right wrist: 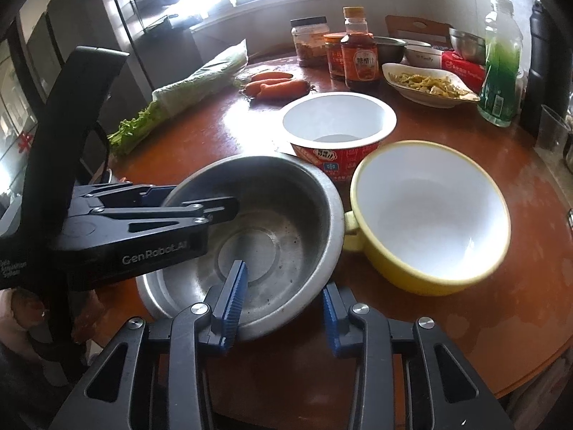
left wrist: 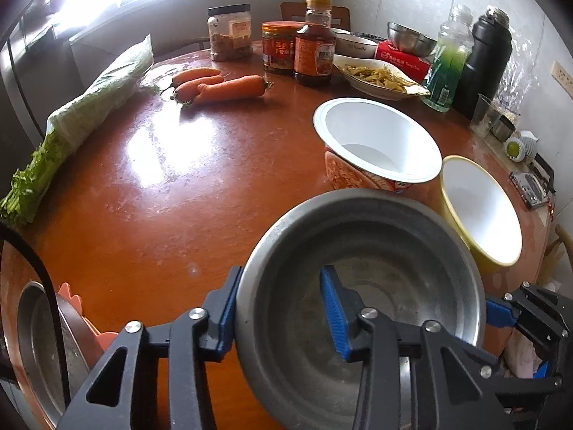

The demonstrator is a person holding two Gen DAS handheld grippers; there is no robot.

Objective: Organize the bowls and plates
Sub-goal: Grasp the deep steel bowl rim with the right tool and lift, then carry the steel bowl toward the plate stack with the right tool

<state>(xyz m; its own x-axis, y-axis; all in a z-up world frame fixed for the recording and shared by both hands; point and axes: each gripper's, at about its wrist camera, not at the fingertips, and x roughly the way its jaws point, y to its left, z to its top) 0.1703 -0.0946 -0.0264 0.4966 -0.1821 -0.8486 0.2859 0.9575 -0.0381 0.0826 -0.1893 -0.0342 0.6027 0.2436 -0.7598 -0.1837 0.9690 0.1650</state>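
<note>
The metal bowl (left wrist: 358,286), near the tabletop's (left wrist: 161,197) front edge, is pinched on both rims by the left gripper (left wrist: 283,315) and right gripper (right wrist: 283,308), so lifting is needed next.

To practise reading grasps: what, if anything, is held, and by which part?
The steel bowl, by its rim: left tool and right tool on opposite sides.

Left tool (left wrist: 283,313), right tool (right wrist: 281,302): both clamped, angled down.
</note>
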